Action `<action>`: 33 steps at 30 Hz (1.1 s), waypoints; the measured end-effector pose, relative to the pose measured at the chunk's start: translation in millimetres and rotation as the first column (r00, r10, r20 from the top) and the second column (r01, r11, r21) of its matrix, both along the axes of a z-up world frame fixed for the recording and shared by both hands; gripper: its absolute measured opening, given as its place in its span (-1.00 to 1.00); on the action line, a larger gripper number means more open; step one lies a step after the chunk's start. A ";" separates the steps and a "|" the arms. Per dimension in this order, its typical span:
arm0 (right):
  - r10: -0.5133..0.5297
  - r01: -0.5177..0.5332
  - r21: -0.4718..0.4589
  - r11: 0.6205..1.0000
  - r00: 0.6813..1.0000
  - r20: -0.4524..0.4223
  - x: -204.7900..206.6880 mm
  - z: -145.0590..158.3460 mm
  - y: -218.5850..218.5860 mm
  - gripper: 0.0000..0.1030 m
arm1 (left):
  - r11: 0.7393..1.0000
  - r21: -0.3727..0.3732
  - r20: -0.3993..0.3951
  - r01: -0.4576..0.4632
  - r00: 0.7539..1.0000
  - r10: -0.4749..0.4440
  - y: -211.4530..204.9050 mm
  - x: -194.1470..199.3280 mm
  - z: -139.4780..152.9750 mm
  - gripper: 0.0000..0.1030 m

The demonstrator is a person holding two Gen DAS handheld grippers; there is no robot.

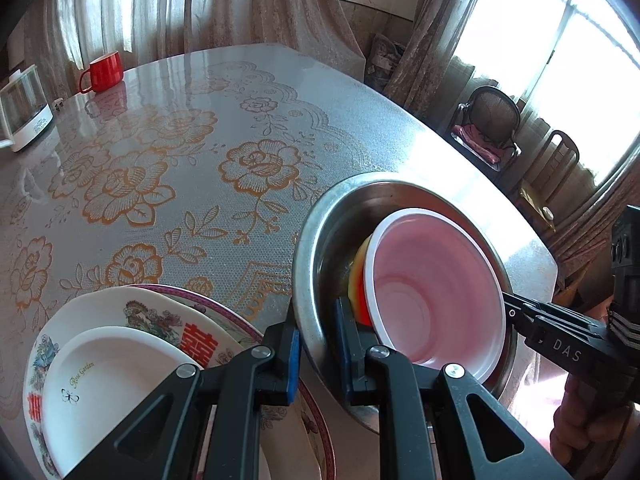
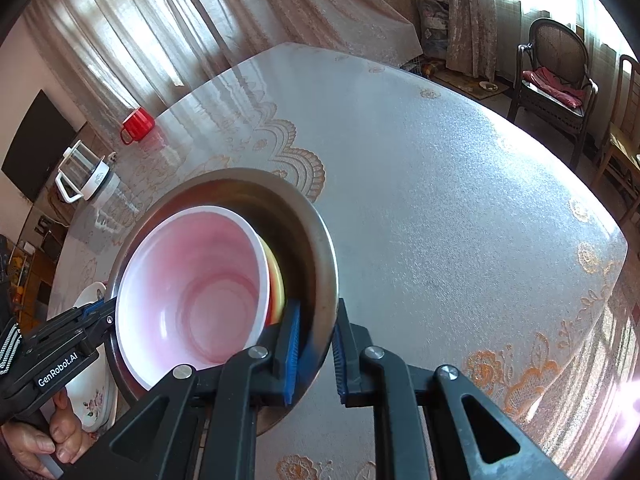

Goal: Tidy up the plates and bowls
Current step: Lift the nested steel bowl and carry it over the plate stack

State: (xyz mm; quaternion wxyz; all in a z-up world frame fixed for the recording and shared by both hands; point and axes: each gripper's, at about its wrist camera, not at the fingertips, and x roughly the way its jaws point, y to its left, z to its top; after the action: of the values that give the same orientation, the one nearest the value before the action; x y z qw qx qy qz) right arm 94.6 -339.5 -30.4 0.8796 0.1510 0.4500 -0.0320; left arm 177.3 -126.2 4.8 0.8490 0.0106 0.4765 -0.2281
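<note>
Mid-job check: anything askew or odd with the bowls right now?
Yes. The pink bowl lies tipped on its side inside the steel bowl rather than nested upright, with something yellow-red wedged behind it. Both tools clamp opposite rims of the steel bowl. Nothing spilled or visibly damaged.

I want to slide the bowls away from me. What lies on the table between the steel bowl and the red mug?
Nothing: in the left wrist view only bare flowered tablecloth lies between the steel bowl and the red mug.

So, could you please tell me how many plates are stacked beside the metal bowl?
3 visible: a small white plate on top, a plate with red characters beneath, and a pink-rimmed plate at the bottom; more may be hidden underneath.
</note>
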 end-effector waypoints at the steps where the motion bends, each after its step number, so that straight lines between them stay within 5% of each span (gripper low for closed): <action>1: 0.003 -0.003 0.001 1.000 1.000 0.000 0.1 0.4 -0.1 -0.74 | 1.000 -0.002 0.004 -0.002 1.000 0.002 1.0 -1.1 0.9 -0.70; 33: 0.157 -0.155 -0.025 0.988 0.985 0.076 -16.6 43.8 58.0 -0.74 | 0.985 -0.119 0.081 -0.126 0.987 0.136 79.1 -46.4 45.9 -0.70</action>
State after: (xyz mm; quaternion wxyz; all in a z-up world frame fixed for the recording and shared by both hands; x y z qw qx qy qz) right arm 78.1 -281.5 13.4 0.8975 0.1082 0.4257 0.0385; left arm 130.8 -47.2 50.7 0.8817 -0.0590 0.4244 -0.1976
